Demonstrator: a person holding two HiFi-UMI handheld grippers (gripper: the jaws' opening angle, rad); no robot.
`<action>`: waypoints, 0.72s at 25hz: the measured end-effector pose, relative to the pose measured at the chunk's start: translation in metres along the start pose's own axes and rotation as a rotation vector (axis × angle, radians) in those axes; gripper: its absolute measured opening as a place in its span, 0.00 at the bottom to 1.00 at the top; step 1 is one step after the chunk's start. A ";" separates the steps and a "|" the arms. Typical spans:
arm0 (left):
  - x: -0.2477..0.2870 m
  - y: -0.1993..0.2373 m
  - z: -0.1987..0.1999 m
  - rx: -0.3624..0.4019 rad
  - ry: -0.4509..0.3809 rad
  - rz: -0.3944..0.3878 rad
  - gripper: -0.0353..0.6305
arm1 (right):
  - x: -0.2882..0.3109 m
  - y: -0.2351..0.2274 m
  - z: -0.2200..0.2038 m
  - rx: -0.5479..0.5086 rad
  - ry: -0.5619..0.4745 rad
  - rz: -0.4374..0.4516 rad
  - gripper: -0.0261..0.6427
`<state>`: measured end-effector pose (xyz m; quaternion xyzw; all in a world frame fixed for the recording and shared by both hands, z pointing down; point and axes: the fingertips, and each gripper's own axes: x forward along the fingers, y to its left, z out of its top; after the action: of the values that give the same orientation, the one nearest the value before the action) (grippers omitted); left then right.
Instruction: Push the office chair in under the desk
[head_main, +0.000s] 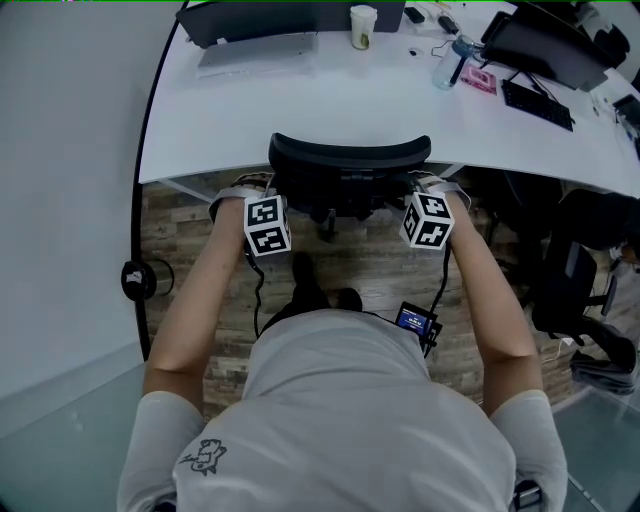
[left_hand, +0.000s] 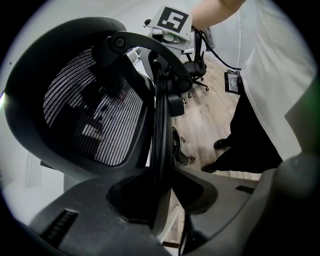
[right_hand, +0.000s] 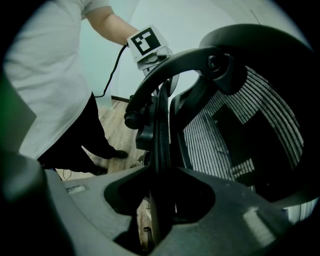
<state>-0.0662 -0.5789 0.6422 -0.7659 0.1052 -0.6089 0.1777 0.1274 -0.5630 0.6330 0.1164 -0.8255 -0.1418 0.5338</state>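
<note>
The black mesh office chair's backrest stands against the white desk's front edge, with the seat hidden under the desk. My left gripper is at the backrest's left rim and my right gripper at its right rim. In the left gripper view the rim runs down between the jaws of the left gripper, which close on it. In the right gripper view the rim lies between the jaws of the right gripper, with a sliver of floor showing beside it.
On the desk are a paper cup, a water bottle, a laptop and a black keyboard. Another black chair stands at the right. A glass partition with a black post runs along the left.
</note>
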 end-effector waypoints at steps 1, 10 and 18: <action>0.000 0.000 0.000 -0.003 -0.001 0.003 0.24 | 0.000 0.000 -0.001 -0.003 0.010 -0.004 0.24; -0.037 0.007 0.005 -0.060 -0.003 0.130 0.27 | -0.042 -0.004 0.015 0.023 0.000 -0.107 0.26; -0.109 0.006 0.049 -0.392 -0.298 0.227 0.27 | -0.092 0.007 0.040 0.247 -0.155 -0.189 0.26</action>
<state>-0.0437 -0.5361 0.5327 -0.8502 0.2788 -0.4336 0.1065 0.1279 -0.5199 0.5418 0.2467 -0.8607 -0.0973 0.4346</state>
